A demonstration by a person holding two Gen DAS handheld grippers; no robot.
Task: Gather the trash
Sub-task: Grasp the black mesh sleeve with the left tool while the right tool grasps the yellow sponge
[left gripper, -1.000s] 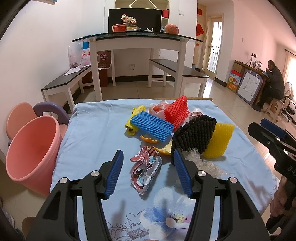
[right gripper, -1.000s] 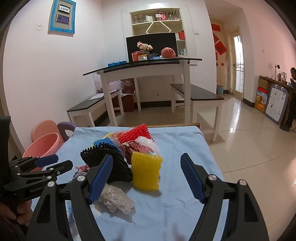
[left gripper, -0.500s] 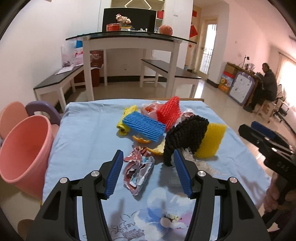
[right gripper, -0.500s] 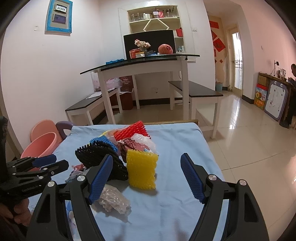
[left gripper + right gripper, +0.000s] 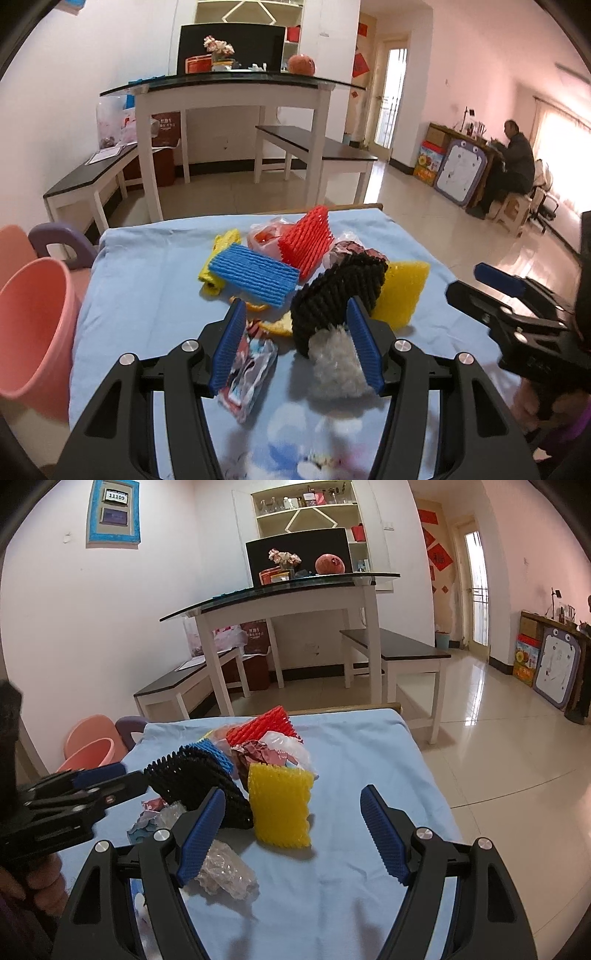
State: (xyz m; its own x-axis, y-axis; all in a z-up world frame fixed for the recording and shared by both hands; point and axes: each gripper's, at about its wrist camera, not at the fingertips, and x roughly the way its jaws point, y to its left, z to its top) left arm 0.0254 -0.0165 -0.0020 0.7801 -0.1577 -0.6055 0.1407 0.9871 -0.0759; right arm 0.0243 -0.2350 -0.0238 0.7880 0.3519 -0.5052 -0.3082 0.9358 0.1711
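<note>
A heap of trash lies on the blue cloth: blue foam net (image 5: 255,277), red net (image 5: 306,240), black net (image 5: 341,291), yellow net (image 5: 400,291), orange peel (image 5: 275,326). My left gripper (image 5: 297,349) is open. A crumpled printed wrapper (image 5: 249,376) and a clear plastic wad (image 5: 334,363) lie between its fingers. My right gripper (image 5: 293,840) is open and empty, just short of the yellow net (image 5: 279,808). The plastic wad (image 5: 225,871) lies by its left finger.
A pink bin (image 5: 31,326) stands at the table's left edge, with a purple stool (image 5: 61,242) behind it. A white table (image 5: 236,96) with benches stands beyond. A person (image 5: 515,158) sits at the far right.
My left gripper has moved forward and to the right, so the wrapper and the plastic wad now lie between its fingers. My right gripper has barely moved.
</note>
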